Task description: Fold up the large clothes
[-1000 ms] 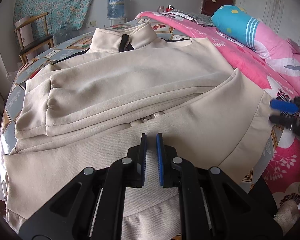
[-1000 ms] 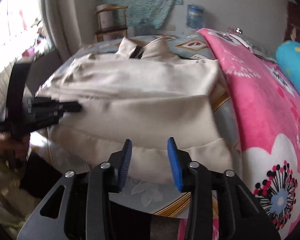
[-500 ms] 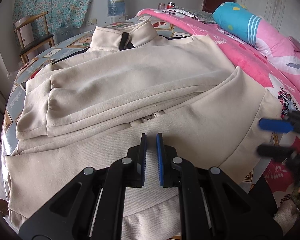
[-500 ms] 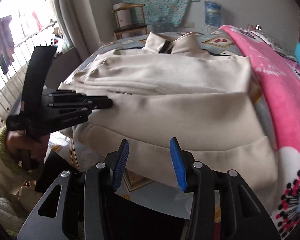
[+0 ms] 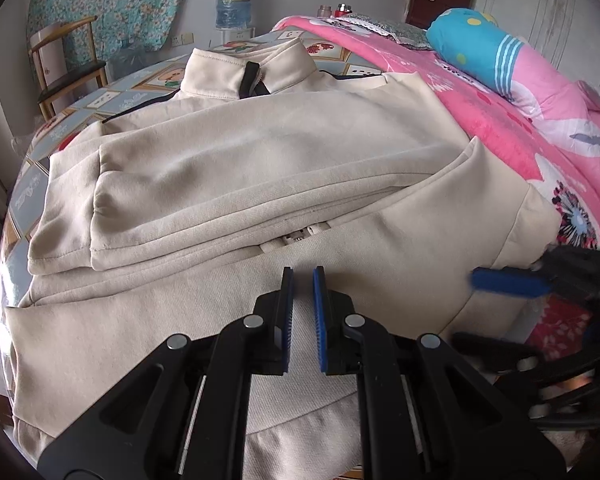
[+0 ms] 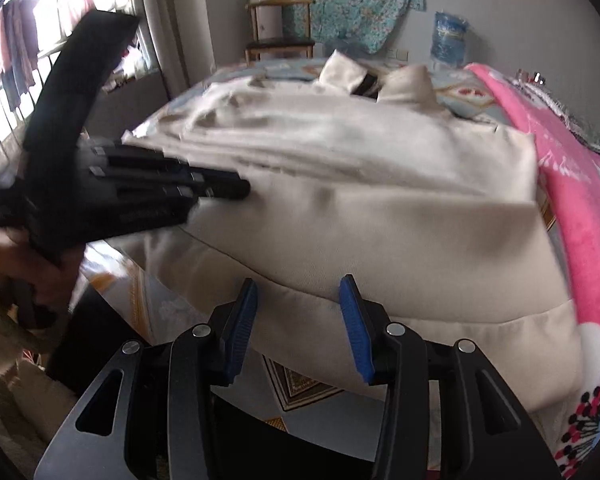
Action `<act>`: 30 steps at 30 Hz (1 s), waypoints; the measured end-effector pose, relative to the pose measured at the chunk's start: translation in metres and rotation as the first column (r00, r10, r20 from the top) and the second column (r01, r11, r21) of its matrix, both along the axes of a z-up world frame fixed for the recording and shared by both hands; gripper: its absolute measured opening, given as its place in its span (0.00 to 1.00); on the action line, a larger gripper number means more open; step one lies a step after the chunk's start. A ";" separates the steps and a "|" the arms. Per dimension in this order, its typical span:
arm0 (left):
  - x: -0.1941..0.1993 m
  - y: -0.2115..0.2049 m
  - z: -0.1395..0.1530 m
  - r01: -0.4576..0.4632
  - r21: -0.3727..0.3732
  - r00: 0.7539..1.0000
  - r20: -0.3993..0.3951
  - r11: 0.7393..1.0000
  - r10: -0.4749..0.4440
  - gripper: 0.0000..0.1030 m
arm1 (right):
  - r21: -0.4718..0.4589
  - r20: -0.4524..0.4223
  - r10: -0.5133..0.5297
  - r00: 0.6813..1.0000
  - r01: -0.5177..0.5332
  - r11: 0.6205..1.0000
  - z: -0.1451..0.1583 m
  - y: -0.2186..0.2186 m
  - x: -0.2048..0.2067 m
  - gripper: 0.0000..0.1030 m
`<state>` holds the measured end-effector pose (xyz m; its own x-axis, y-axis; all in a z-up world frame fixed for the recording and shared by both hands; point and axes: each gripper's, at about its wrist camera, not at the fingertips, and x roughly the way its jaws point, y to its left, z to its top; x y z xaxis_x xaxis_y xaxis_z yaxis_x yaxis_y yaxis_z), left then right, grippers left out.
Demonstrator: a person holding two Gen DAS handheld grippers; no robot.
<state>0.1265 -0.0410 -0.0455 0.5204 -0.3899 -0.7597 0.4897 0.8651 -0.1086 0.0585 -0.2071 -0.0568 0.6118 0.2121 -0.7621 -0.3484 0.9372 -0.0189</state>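
Note:
A large cream zip jacket (image 5: 260,168) lies flat on the bed, collar at the far end, both sleeves folded across its chest. It also shows in the right wrist view (image 6: 360,208). My left gripper (image 5: 302,312) hovers over the jacket's lower front near the zip, its jaws a narrow gap apart and empty. My right gripper (image 6: 298,328) is open and empty at the jacket's bottom hem, just off the bed's near edge. It also shows at the right edge of the left wrist view (image 5: 512,304).
A pink flowered blanket (image 5: 520,112) and a blue bolster (image 5: 476,48) lie to the right of the jacket. A wooden chair (image 5: 66,68) and a water bottle (image 5: 230,4) stand by the far wall. A window with railings (image 6: 4,92) is at the left.
My right gripper has dropped and moved in toward the jacket's hem. My left gripper has stayed in place with the same narrow gap.

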 end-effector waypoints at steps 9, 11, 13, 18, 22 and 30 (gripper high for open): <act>-0.046 0.027 0.020 0.010 0.019 0.999 0.050 1.000 -0.011 0.24 | 0.002 -0.009 -0.005 1.000 0.005 1.000 0.002 -0.001 -0.001 0.42; -0.051 0.033 0.013 -0.017 0.055 0.999 0.036 0.998 0.015 0.28 | 0.020 -0.026 -0.010 1.000 0.011 1.000 0.004 -0.002 0.001 0.42; -0.051 0.044 0.003 -0.053 0.051 0.999 0.006 0.997 0.053 0.32 | 0.053 -0.043 -0.017 0.999 0.019 0.998 0.009 -0.005 0.005 0.42; -0.049 0.070 0.010 -0.131 -0.008 0.991 -0.004 0.991 0.131 0.34 | 0.131 -0.022 -0.071 0.997 0.073 0.989 0.030 -0.021 0.010 0.54; -0.043 0.083 0.018 -0.196 0.016 0.980 0.020 0.980 0.196 0.53 | 0.103 -0.032 -0.149 0.988 0.151 0.983 0.027 -0.034 0.022 0.59; -0.016 0.091 0.000 -0.337 0.124 0.937 -0.047 0.933 0.345 0.68 | 0.075 -0.110 -0.209 0.972 0.218 0.973 0.006 -0.051 0.036 0.61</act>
<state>0.1106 0.0505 -0.0451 0.5534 -0.1082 -0.8259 0.1577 0.9872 -0.0236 0.0942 -0.2586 -0.0503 0.5709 0.1521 -0.8068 -0.1360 0.9866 0.0898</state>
